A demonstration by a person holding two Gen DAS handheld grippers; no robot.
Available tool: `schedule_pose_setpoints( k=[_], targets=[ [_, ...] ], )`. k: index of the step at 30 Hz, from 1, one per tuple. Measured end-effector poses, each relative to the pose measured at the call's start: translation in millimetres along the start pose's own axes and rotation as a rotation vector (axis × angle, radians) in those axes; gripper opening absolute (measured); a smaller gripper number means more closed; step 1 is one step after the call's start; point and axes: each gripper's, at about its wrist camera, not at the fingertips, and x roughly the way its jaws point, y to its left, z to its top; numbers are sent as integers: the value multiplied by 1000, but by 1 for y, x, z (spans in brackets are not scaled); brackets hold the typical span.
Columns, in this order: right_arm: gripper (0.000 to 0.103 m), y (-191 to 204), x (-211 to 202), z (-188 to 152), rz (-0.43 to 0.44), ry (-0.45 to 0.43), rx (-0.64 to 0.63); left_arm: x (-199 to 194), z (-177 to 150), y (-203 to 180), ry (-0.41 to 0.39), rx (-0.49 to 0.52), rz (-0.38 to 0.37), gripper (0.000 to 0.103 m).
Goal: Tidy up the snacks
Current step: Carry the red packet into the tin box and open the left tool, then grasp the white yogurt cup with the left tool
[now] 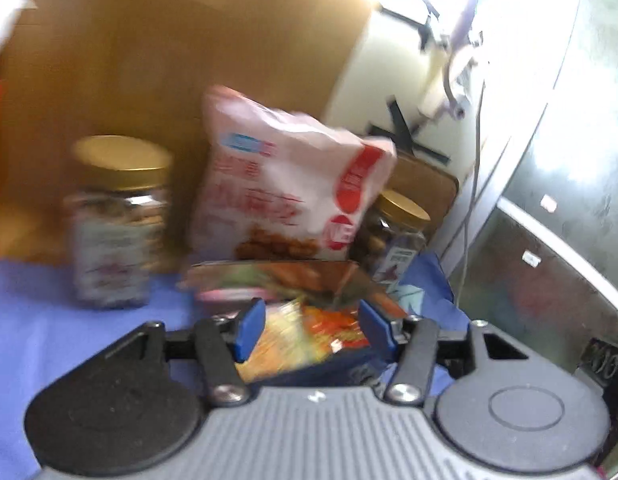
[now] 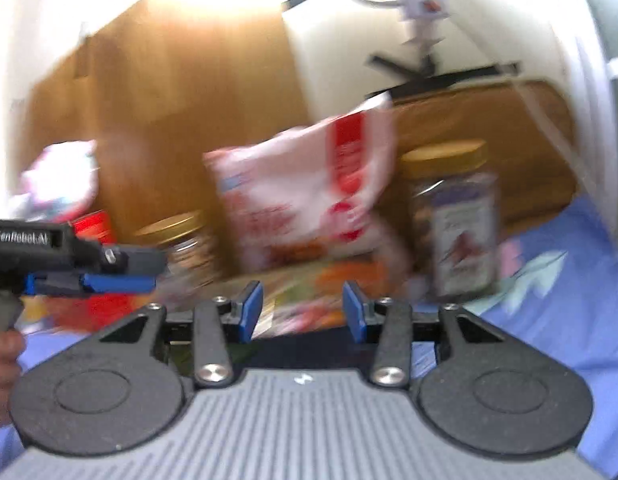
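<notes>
Two clear jars with gold screw lids flanking a tall pink-and-white snack bag with red print: one jar at nine o'clock of the bag, the other at three o'clock and partly hidden behind the bag's lower corner. All three upright on a blue cloth spread over the worktop, backed by a brown wooden panel. At six o'clock of the bag, lying flat, a green-and-orange printed packet, and nearer the camera a second flat packet in orange and yellow, both heavily blurred. Left claw pointing toward the bag, blue pads standing apart, the orange-and-yellow packet showing in the gap between them; no clear press of either pad on it, though blur hides the exact edges. Right claw likewise parted, blue pads apart with the flat packets visible beyond and below the gap, nothing clamped. From the right wrist view, left claw seen side-on at nine o'clock, level with the flat packets, with part of a person's hand below it on the handle. Behind that claw, a red box at the far nine o'clock edge of the group, just beside the nearer jar.
</notes>
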Motion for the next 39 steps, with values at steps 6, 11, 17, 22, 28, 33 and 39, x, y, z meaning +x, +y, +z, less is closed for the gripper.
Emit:
schedule_pose_setpoints(
  k=[6, 11, 17, 22, 28, 33, 39],
  targets=[
    [48, 47, 38, -40, 169, 302, -45, -56, -60, 48, 32, -141, 134, 53],
    [49, 66, 72, -49, 171, 379, 26, -86, -100, 65, 52, -221, 136, 53],
    [39, 91, 78, -55, 185, 404, -6, -106, -112, 70, 51, -231, 134, 53],
    [39, 129, 23, -60, 264, 292, -215, -130, -116, 77, 8, -273, 78, 57],
    [33, 171, -27, -105, 389, 318, -547, -131, -124, 61, 49, -229, 4, 73],
    [34, 166, -36, -107, 410, 331, -492, -116, -132, 45, 94, -193, -14, 76],
    [41, 155, -32, -116, 378, 401, -417, -100, -139, 37, 143, -154, 38, 35]
  ],
)
